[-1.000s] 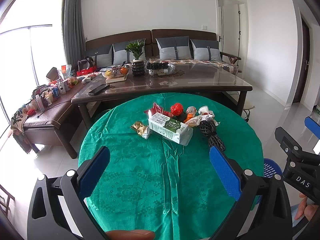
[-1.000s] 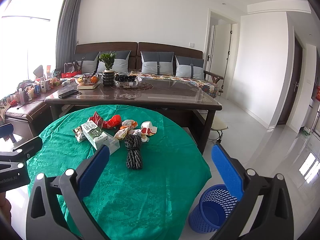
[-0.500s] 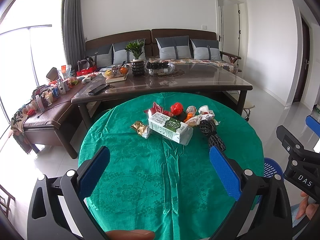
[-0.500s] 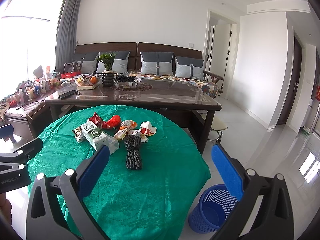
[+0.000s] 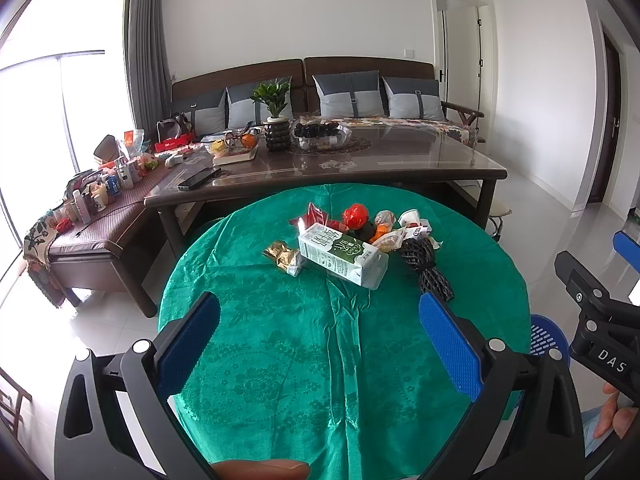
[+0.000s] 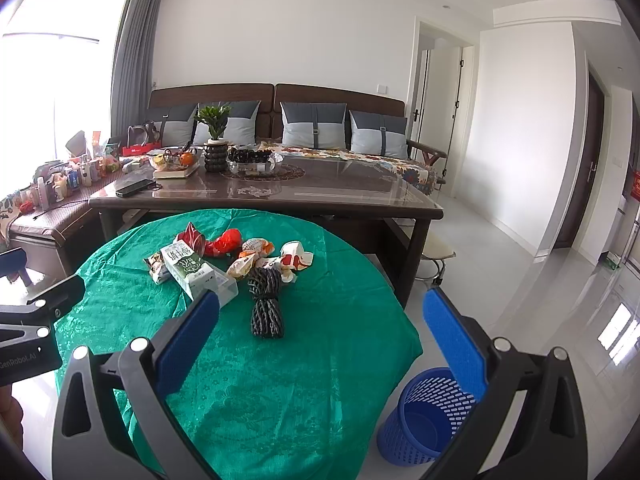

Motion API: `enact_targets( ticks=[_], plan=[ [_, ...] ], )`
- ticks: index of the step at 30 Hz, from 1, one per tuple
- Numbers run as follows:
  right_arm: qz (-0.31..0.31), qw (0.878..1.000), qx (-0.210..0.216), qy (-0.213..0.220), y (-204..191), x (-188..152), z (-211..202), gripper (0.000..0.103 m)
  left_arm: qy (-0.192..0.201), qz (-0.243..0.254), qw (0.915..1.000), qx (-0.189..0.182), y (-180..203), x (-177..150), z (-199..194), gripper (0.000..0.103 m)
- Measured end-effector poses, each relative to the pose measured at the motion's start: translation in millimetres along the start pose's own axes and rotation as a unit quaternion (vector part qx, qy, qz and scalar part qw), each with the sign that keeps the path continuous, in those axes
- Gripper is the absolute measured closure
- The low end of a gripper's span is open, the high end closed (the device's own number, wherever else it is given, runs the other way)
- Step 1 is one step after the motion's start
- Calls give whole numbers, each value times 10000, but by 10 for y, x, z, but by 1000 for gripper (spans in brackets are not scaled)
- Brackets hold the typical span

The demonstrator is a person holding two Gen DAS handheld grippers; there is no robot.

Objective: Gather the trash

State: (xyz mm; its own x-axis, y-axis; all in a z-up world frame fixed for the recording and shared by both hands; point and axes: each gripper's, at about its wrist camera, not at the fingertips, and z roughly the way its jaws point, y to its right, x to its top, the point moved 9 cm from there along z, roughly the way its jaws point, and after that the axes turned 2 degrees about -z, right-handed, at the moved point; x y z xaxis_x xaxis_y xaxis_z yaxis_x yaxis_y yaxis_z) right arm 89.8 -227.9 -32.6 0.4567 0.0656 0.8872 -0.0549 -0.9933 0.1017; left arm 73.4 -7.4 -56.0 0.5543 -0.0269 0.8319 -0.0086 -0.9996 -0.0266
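A heap of trash lies on the far half of a round table with a green cloth (image 5: 340,344): a green-and-white milk carton (image 5: 343,255) on its side, a gold wrapper (image 5: 283,258), red wrappers (image 5: 355,216), crumpled paper cups (image 5: 412,224) and a black net bundle (image 5: 428,268). My left gripper (image 5: 320,340) hovers open over the near half, well short of the heap. My right gripper (image 6: 320,344) is open too, over the table's right edge, with the carton (image 6: 196,274) and net bundle (image 6: 266,308) ahead. A blue mesh bin (image 6: 424,416) stands on the floor to the right.
A long dark wooden table (image 5: 320,168) with a plant, fruit bowl and phone stands right behind the round table. A sofa with grey cushions (image 6: 312,128) lines the wall. A cluttered bench (image 5: 88,216) is at the left. Tiled floor (image 6: 540,280) opens to the right.
Almost nothing has moved. The right gripper has drifted slightly, so the table items sit a touch lower in its view; both grippers stay open.
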Motion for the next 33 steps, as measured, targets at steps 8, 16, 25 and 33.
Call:
enact_targets(
  ticks=[8,16,25,33],
  plan=[
    [2,10000,2,0,-4,-4,7,5,-2,5,10000,12,-28,-2,7,4],
    [3,10000,-4,-5,9,-4,4,5,18,-1,10000,67,-137,11,9,4],
    [37,9999,34,-112,86,-92,91,5,93,25,9999,73,-247,50,125,4],
    [62,9996,84,-256,65,-226,279,5,-321,-145,9986,399,-479,-148,489,4]
  ],
)
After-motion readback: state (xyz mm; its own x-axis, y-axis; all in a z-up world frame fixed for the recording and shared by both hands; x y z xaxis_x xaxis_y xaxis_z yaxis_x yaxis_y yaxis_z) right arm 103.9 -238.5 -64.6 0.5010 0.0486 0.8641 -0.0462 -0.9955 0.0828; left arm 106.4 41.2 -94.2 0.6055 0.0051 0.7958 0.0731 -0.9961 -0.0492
